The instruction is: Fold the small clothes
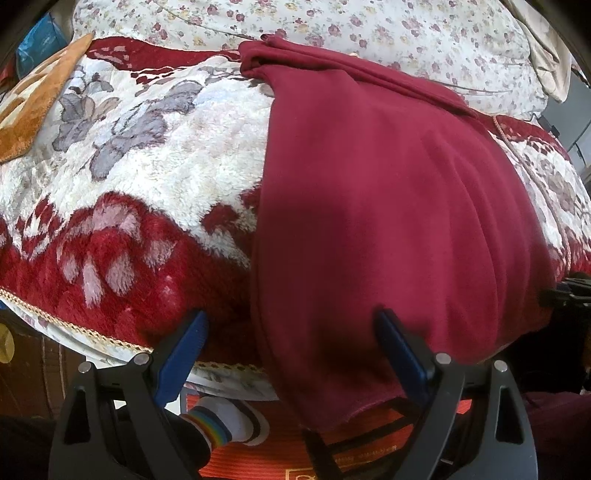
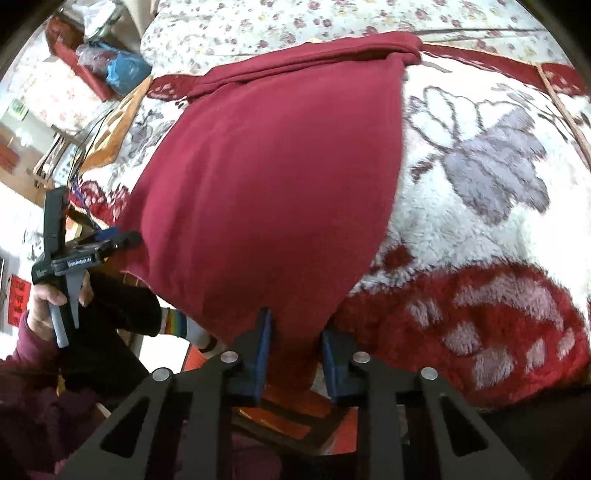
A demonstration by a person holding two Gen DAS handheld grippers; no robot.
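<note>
A maroon garment (image 1: 388,192) lies flat on a fleece blanket, its near hem hanging over the bed's front edge. My left gripper (image 1: 291,319) is open wide over the garment's near left edge: one blue finger (image 1: 399,347) rests on the cloth, the other (image 1: 184,347) on the blanket beside it. In the right wrist view the same garment (image 2: 266,177) tapers down to its near corner, and my right gripper (image 2: 295,350) is shut on that bunched corner. The left gripper (image 2: 125,240), held in a hand, shows at the cloth's left edge.
The red and white flowered blanket (image 1: 147,184) covers the bed, with a small-flowered quilt (image 1: 369,33) behind it. An orange-brown cushion (image 1: 33,103) sits far left. Below the bed edge are a foot in a rainbow-striped sock (image 1: 221,421) and an orange mat (image 1: 258,458).
</note>
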